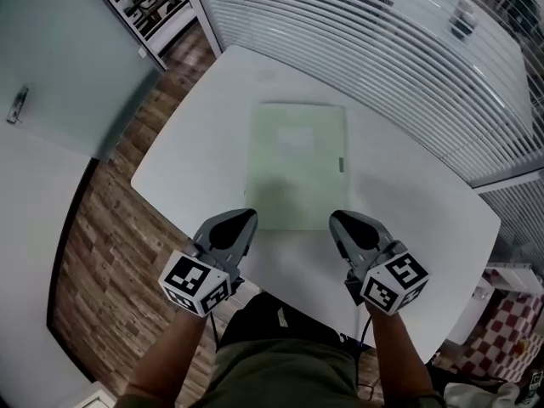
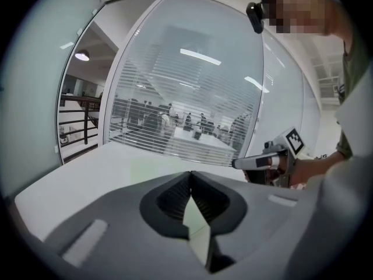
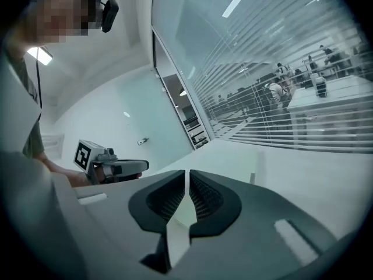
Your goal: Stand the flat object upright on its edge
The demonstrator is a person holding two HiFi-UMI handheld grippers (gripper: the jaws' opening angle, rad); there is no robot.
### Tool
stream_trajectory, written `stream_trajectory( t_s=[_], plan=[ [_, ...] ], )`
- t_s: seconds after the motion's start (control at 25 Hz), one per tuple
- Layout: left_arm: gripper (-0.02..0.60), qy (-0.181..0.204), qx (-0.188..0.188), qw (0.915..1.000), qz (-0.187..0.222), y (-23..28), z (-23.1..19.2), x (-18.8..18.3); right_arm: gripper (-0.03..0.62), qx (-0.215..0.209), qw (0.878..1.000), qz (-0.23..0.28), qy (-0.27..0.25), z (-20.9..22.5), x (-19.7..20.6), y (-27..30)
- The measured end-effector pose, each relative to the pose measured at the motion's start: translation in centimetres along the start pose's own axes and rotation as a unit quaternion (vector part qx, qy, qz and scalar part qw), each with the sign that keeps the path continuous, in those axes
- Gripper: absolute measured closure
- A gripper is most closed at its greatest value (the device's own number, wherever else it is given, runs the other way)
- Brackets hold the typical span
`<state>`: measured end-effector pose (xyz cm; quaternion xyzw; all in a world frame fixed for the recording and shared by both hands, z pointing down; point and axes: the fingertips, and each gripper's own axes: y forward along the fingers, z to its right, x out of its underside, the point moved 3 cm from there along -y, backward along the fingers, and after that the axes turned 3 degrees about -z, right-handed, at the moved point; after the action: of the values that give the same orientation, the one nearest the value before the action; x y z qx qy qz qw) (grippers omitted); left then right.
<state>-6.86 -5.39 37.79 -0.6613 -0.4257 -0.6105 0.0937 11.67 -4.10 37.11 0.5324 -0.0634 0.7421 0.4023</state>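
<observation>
A pale green flat folder point(image 1: 296, 164) lies flat in the middle of the white table point(image 1: 195, 160), with a small dark tab on its right edge. My left gripper point(image 1: 248, 214) is at the folder's near left corner and my right gripper point(image 1: 337, 218) at its near right corner. Both point away from me, and I cannot tell whether they touch the folder. In the left gripper view the jaws point(image 2: 190, 174) are shut with nothing between them, and the folder point(image 2: 148, 168) shows faintly green ahead. The right gripper point(image 3: 187, 172) is likewise shut and empty.
A glass wall with white blinds point(image 1: 382, 49) runs along the table's far and right sides. Wooden floor point(image 1: 102, 253) lies past the left edge, beside a frosted door point(image 1: 51, 66). The table's near edge is just behind the grippers, at the person's body.
</observation>
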Motion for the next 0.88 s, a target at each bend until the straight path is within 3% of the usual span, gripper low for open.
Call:
stream_trajectory(
  t_s=[0.56,0.88],
  plan=[
    [0.537,-0.009,0.002,0.9996,-0.026,4.4,-5.6,1.4,0.572,0.053,0.998,-0.025,0.018,4.9,1.1,3.3],
    [0.514,-0.020,0.012,0.9987,-0.045,5.7,-7.5,2.8,0.519,0.080,0.996,-0.037,0.020,7.2,1.4,4.6]
  ],
)
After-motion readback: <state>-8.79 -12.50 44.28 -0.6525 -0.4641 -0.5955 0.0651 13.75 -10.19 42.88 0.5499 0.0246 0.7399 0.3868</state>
